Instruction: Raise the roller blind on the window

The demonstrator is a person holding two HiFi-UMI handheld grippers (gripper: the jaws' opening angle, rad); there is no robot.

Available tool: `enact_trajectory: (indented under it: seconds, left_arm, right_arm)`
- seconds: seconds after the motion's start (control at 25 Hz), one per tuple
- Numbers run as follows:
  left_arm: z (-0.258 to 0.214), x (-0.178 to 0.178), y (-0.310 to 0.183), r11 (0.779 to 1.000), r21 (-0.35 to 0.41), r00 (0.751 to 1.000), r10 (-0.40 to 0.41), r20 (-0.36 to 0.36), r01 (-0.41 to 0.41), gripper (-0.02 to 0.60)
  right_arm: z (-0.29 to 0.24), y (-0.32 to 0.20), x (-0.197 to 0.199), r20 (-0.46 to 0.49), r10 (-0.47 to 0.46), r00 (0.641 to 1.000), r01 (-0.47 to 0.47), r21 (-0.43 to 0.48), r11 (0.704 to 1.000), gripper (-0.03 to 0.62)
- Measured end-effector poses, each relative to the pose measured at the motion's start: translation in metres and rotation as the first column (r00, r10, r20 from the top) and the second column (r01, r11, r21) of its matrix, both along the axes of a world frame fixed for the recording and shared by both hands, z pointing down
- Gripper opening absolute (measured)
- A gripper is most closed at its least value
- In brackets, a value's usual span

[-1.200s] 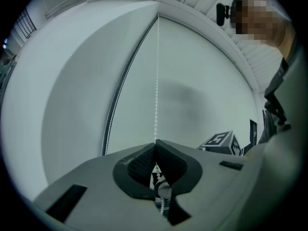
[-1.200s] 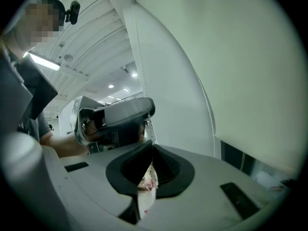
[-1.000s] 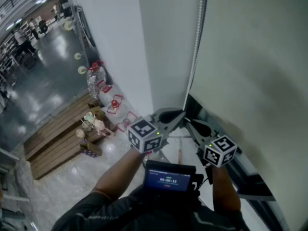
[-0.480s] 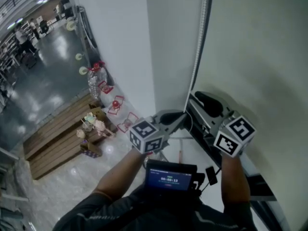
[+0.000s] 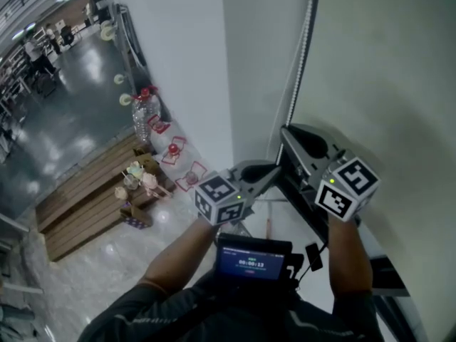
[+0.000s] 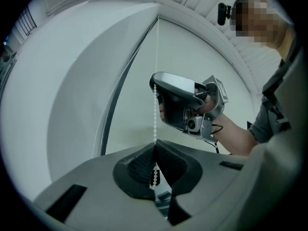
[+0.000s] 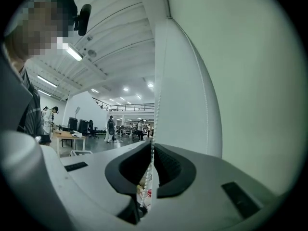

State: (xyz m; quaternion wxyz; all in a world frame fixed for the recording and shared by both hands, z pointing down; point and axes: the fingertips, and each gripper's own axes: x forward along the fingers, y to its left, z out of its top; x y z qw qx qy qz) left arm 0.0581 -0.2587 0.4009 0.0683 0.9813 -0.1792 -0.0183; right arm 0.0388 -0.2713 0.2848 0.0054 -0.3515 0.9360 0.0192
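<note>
The bead chain [image 6: 155, 105] is small white plastic beads, slightly shiny. The roller blind [image 5: 385, 70] is a pale matt sheet, probably cloth; the weave is too fine to see. The left gripper [image 6: 155, 147] has a smooth grey plastic shell, and its pads [image 6: 137, 165] are black with a rough grid. The floor [image 5: 64, 112] is glossy; the boards [image 5: 78, 205] are bare wood.

Your left gripper [image 5: 273, 171] sits just below the centre of the head view, pointing up and right, its jaws clamped on the bead chain [image 5: 302, 45]. Your right gripper [image 5: 287, 132] is higher, right of centre; its jaws have just been closing and pinch the same chain. Both forearms reach up from the lower edge.
</note>
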Motion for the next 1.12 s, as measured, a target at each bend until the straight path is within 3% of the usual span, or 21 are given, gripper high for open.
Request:
enact_trajectory:
  seconds: [0.44,0.84,1.12]
  left_arm:
    - [0.002,0.002,0.003,1.0,-0.003,1.0,-0.004,0.0,0.004,-0.003]
    - [0.059,0.003,0.008,0.998,-0.064,0.996,-0.007,0.087,0.013,-0.003]
    - [0.065,-0.014,-0.003,0.993,-0.068,0.989,-0.085,0.124,0.094,0.004]
  right_arm:
    - [0.005,0.002,0.003,0.028,0.014,1.0,-0.014,-0.012,1.0,0.0]
    - [0.063,0.001,0.004,0.014,0.011,1.0,-0.01,-0.109,0.994,0.0]
    - [0.074,-0.002,0.014,0.008,0.02,1.0,-0.019,-0.135,0.991,0.0]
